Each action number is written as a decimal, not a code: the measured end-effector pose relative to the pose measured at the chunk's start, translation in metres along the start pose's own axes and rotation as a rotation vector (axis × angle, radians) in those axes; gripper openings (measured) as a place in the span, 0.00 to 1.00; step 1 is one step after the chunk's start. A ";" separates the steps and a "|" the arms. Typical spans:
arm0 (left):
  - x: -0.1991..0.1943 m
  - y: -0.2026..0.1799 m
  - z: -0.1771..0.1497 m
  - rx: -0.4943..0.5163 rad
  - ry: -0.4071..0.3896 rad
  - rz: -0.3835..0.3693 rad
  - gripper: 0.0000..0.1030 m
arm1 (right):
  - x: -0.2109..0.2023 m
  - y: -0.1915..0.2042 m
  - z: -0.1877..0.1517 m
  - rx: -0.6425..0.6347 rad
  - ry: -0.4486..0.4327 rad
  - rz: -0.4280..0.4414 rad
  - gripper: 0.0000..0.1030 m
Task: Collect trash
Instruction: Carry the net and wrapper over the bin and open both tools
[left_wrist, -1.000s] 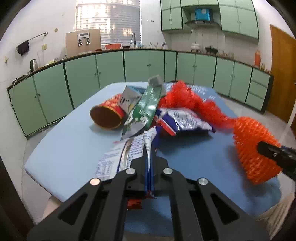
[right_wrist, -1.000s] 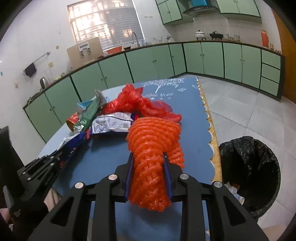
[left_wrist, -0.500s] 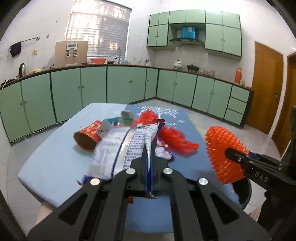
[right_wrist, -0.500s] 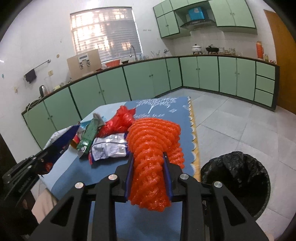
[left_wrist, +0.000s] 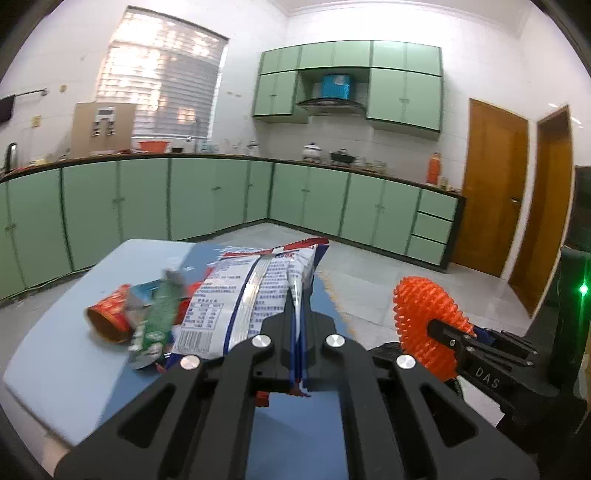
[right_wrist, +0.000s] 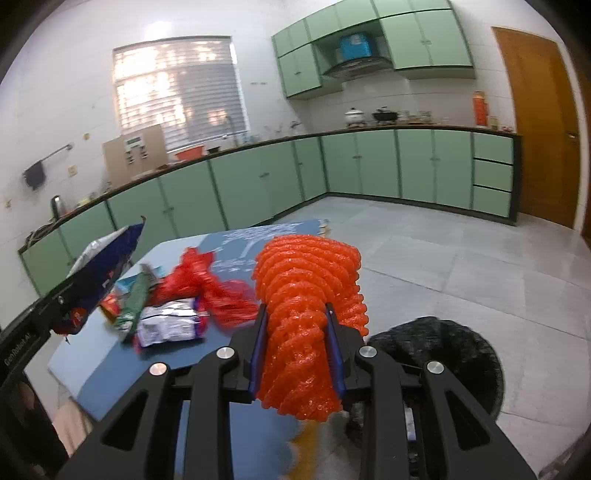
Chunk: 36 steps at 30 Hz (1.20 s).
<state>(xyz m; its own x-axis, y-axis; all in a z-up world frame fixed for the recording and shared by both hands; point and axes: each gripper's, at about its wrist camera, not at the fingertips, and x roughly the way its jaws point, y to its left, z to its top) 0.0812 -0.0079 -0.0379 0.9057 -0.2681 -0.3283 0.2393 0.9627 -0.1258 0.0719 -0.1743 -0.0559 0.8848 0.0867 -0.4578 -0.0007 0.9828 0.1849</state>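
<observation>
Left gripper (left_wrist: 299, 332): jaws pressed together on the edge of a flat snack wrapper (left_wrist: 255, 295), white with blue and red print. The wrapper is held up off the surface (left_wrist: 74, 362) and fans out ahead of the gripper.

Right gripper (right_wrist: 297, 332): jaws partly apart, clamped on an orange foam net sleeve (right_wrist: 306, 295); the sleeve bulges out ahead of the pads and hangs out behind them.

Below and left of the left gripper, loose trash is seen on the blue surface: a red paper cup (left_wrist: 109, 314) on its side and a green wrapper (left_wrist: 157, 317) lying against it. Ahead-left of the right gripper lie a silver packet (right_wrist: 170, 323) and a red mesh bag (right_wrist: 207, 284), touching. Just right of and below the right gripper, a bin lined with a black bag (right_wrist: 443, 354) stands on the floor.
</observation>
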 end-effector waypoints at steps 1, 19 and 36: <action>0.007 -0.009 0.001 0.007 0.002 -0.020 0.01 | -0.001 -0.007 0.001 0.005 -0.002 -0.014 0.28; 0.125 -0.154 -0.033 0.079 0.106 -0.277 0.01 | 0.011 -0.151 -0.012 0.109 0.016 -0.252 0.28; 0.230 -0.193 -0.084 0.122 0.352 -0.336 0.23 | 0.063 -0.231 -0.039 0.259 0.132 -0.236 0.41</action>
<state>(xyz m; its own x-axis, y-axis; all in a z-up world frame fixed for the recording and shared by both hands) 0.2140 -0.2587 -0.1675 0.6040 -0.5393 -0.5869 0.5554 0.8129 -0.1753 0.1095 -0.3891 -0.1618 0.7788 -0.1006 -0.6192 0.3292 0.9057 0.2669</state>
